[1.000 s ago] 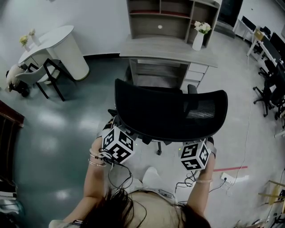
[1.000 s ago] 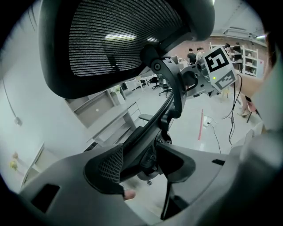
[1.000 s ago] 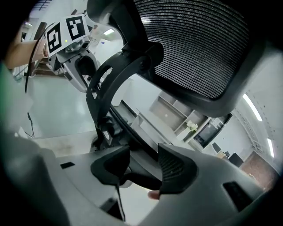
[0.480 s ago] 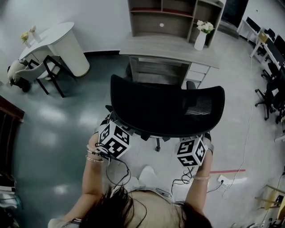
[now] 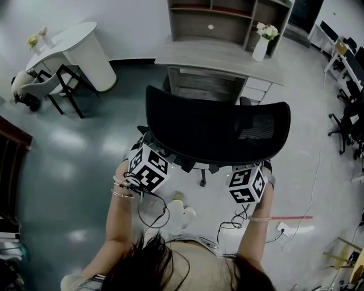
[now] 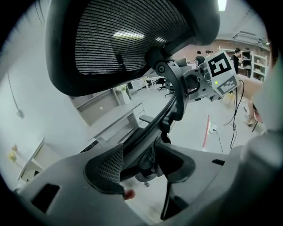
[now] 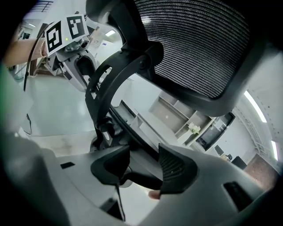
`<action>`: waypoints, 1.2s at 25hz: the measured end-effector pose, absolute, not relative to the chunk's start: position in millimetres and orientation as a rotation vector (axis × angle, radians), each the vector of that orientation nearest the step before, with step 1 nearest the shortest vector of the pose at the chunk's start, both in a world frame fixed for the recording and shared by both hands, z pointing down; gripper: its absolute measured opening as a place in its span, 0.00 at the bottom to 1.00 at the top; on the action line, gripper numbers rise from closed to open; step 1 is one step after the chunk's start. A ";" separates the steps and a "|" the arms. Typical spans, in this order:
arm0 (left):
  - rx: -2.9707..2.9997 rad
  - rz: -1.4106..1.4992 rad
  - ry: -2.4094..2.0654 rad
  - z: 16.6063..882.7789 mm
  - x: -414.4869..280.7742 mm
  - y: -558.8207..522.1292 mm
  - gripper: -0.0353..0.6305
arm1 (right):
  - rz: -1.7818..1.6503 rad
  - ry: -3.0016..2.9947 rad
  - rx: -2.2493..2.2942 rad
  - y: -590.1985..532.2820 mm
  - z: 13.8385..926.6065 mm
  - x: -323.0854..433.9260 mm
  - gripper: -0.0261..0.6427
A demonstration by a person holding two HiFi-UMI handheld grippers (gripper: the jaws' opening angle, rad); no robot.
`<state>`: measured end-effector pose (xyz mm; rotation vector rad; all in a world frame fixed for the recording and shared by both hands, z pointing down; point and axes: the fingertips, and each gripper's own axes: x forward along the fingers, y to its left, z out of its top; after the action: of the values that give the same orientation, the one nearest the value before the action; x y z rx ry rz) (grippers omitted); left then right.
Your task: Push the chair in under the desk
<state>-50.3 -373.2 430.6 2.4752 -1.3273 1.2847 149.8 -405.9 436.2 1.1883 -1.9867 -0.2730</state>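
- Closest to you, your left gripper (image 6: 141,165) sits behind the chair (image 5: 216,133). Its jaws stand wide apart and clamp nothing, and the chair's dark lower frame shows in the gap beneath the mesh backrest.
- Your right gripper (image 7: 142,170) is on the other side of the chair's central spine. Its jaws are equally wide apart, and a dark bar of the underframe lies across the gap. No pad can be seen pressing on it.
- From above, both grippers tuck under the backrest's lower edge. Cables (image 5: 151,213) trail from them across the pale floor (image 5: 68,170) near your feet.
- The black, mesh-backed chair stands on the floor squarely before the knee opening of the desk (image 5: 202,85), with its backrest turned toward you. The backrest hides how far the seat reaches under.
- The grey tabletop (image 5: 193,55) carries only a white vase (image 5: 261,48) of pale flowers at its right end. Drawers (image 5: 253,88) sit below that end, and a shelf unit (image 5: 227,17) rises along the rear.
- Farthest off, a white table (image 5: 79,48) with a side chair (image 5: 54,91) stands at the left. Dark office chairs (image 5: 344,122) line the right edge.
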 end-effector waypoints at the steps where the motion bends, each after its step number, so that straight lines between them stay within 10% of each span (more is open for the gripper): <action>1: 2.477 1.281 -1.328 430.5 -50.3 -375.1 0.38 | -0.272 -1.988 1.190 -408.2 436.3 149.9 0.33; 30: 2.490 1.276 -1.401 428.7 -65.8 -443.2 0.38 | -0.250 -1.981 1.225 -466.7 435.6 136.7 0.33</action>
<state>-65.8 -443.2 428.7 2.4901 -1.4008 1.2760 136.7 -466.7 435.6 1.2250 -1.9810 -0.2500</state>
